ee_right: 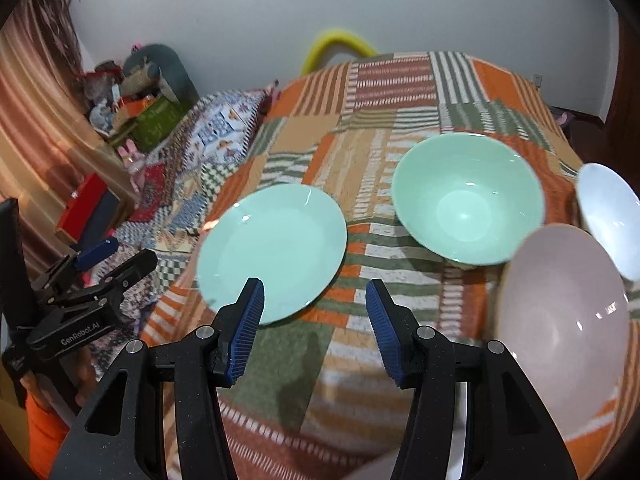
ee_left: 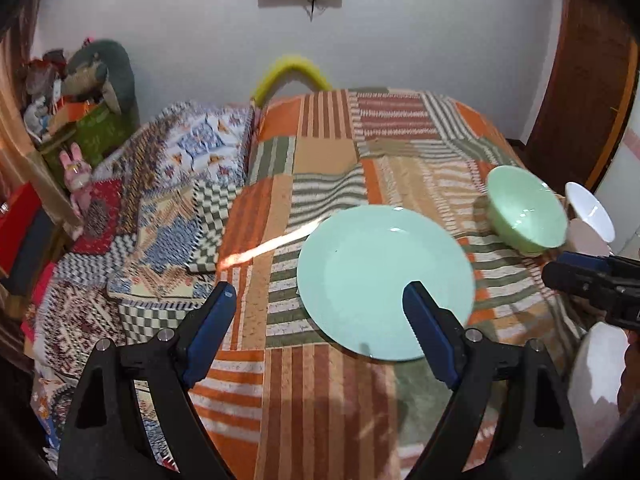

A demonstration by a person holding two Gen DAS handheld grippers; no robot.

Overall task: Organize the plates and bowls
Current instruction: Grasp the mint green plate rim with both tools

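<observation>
Showing pink bowl (ee_right: 564, 320) whole: right wrist only; left clips it.

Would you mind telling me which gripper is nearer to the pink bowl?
Right. The right gripper hangs open just left of the pink bowl, which sits at its right finger. The left gripper is open over the green plate, farther left.

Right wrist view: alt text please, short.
Open right gripper hovers over a striped patchwork bedspread holding a mint-green plate, green bowl, pink bowl and white bowl. The left gripper is at far left.
</observation>
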